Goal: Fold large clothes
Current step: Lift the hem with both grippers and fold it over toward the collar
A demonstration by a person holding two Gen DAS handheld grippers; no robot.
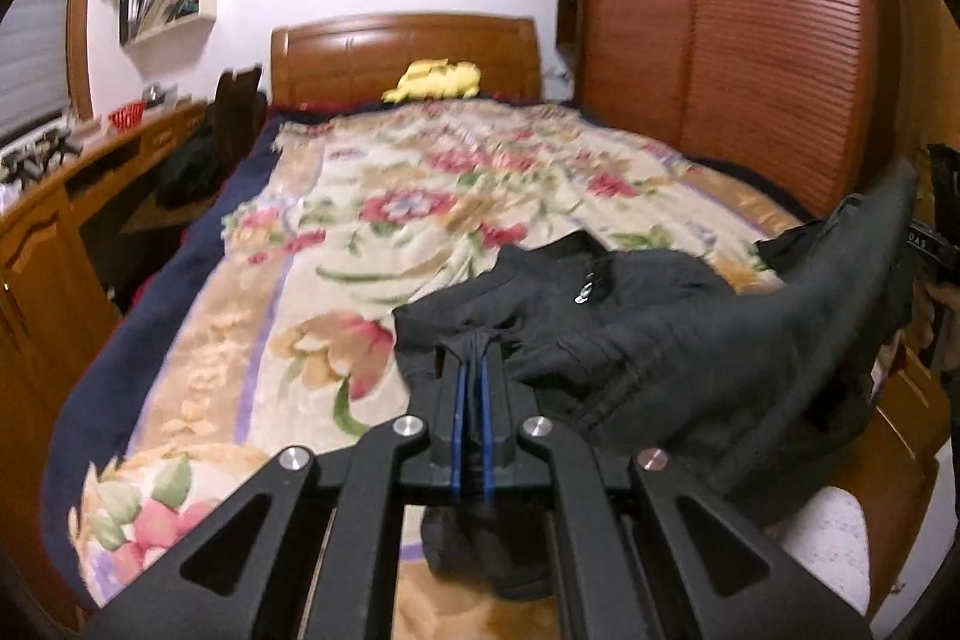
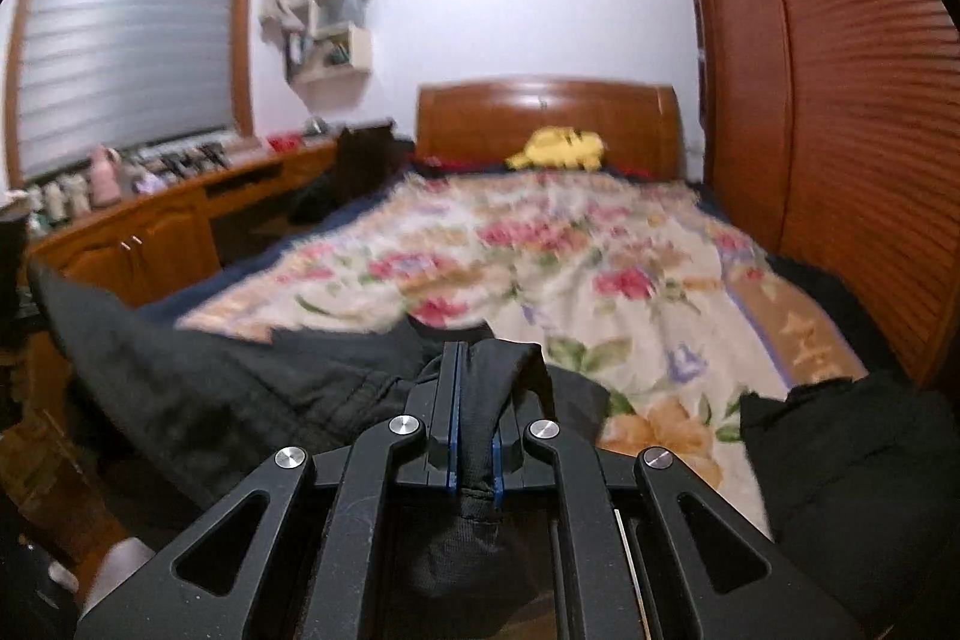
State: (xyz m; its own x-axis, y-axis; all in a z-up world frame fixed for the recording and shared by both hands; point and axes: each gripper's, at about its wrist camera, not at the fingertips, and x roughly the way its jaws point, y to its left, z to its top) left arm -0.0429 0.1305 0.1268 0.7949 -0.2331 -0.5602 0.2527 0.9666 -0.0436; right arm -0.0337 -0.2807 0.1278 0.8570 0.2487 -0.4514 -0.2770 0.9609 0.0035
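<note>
A large black garment hangs between my two grippers over the near end of a bed with a floral blanket. My left gripper is shut on a bunched edge of the garment. The cloth stretches up and to the right in the left wrist view. My right gripper is shut on another bunched part of the black garment. That cloth runs off to the left and drapes below the fingers. A further black fold lies at the lower right of the right wrist view.
A wooden headboard with a yellow item is at the far end. A louvred wooden wardrobe stands to the right. A wooden desk with clutter runs along the left under a window. Wall shelves hang above.
</note>
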